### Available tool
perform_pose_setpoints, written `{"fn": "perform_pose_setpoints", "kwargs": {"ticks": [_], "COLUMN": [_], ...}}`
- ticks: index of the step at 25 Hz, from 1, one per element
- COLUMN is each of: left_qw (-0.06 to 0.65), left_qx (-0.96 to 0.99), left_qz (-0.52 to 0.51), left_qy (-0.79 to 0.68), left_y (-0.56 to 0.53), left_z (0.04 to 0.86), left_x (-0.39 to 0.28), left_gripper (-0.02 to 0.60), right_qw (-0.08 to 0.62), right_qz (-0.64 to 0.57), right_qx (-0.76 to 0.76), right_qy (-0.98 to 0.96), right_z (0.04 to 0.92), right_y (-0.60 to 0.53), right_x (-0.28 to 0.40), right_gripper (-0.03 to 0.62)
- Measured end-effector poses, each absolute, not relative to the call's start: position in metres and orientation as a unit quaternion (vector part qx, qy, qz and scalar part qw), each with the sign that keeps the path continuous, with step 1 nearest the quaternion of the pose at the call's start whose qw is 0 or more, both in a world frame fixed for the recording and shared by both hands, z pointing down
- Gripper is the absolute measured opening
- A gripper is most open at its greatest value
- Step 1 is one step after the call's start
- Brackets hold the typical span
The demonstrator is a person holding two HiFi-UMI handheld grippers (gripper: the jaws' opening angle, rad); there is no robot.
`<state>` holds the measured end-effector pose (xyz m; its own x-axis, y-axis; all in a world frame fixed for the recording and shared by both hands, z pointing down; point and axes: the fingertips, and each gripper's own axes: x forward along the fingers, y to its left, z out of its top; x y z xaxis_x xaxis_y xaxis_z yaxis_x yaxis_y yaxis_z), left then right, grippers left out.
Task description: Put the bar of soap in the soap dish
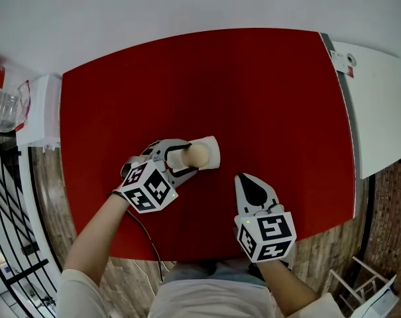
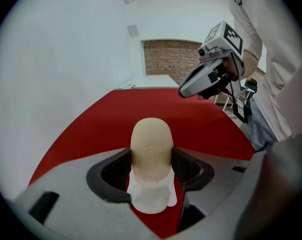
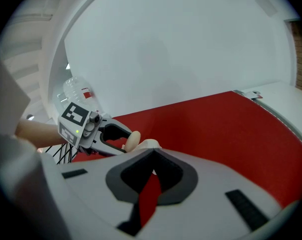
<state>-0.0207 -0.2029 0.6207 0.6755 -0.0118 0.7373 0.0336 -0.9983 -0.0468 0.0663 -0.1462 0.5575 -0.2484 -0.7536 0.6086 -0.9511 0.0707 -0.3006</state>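
My left gripper (image 1: 187,156) has its jaws clamped on the beige bar of soap (image 1: 197,154), one pad on each side of the bar, which stands upright between them with its rounded top poking above. Directly under the bar sits the white soap dish (image 1: 212,144) on the red table (image 1: 253,85); I cannot tell whether they touch. My right gripper (image 1: 244,178) hangs nearby, jaws tip to tip on nothing
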Motion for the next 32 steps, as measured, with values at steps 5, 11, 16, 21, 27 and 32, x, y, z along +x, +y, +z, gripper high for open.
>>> {"fn": "perform_pose_setpoints", "kwargs": {"ticks": [5, 11, 16, 21, 27, 32], "left_qw": [0.027, 0.027, 0.025, 0.023, 0.022, 0.031], "left_qx": [-0.909, -0.903, -0.899, -0.896, -0.893, -0.89], "left_qz": [-0.415, -0.428, -0.437, -0.443, -0.448, -0.454], "left_qy": [-0.015, -0.023, -0.026, -0.026, -0.032, -0.037], "left_y": [-0.203, -0.202, -0.204, -0.204, -0.204, -0.204], "left_z": [0.632, 0.644, 0.652, 0.656, 0.658, 0.658], "left_x": [-0.02, -0.021, -0.022, -0.022, -0.021, -0.02], "left_gripper": [0.261, 0.261, 0.261, 0.261, 0.261, 0.262], "right_qw": [0.149, 0.149, 0.147, 0.145, 0.143, 0.145], "right_qz": [0.339, 0.343, 0.345, 0.348, 0.35, 0.348], "right_qx": [0.593, 0.593, 0.596, 0.595, 0.594, 0.594], "right_qy": [-0.715, -0.713, -0.71, -0.71, -0.71, -0.71], "right_z": [0.564, 0.569, 0.57, 0.573, 0.573, 0.574], "right_y": [-0.145, -0.145, -0.145, -0.144, -0.145, -0.144], "right_x": [0.067, 0.07, 0.074, 0.076, 0.076, 0.078], "right_gripper": [0.003, 0.003, 0.003, 0.003, 0.003, 0.003]}}
